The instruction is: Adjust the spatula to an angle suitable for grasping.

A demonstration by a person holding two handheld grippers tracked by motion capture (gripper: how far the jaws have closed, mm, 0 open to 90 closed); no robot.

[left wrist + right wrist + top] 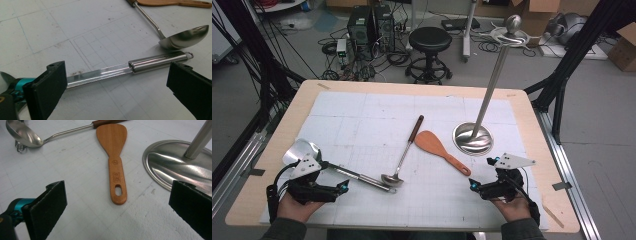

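I'm looking down on the pale wooden desk (272, 150) with its white gridded mat (362, 115), and both claws sit low near my edge, each with its jaws apart and nothing between the pads. The left claw (343, 186) points along the flat steel spatula with the tubular handle (357, 176); in the left gripper view that steel spatula (130, 67) runs crosswise between the two black jaws, blade end toward the left jaw, ringed handle end toward the right jaw, so its long axis lies nearly square to my approach. That is the relation I care about: a straight push forward should, I judge, bring the pads either side of the shaft. The right claw (472, 184) faces the orange wooden rice paddle (115, 162), whose handle with its hanging slot points back at me, lengthwise, blade away. The steel ladle with the dark wooden handle (404, 150) lies between the two, bowl touching or just beside the spatula's handle end, so the left side is crowded there. The chrome stand with the round base (473, 138) sits just right of the paddle; open mat lies toward my edge.
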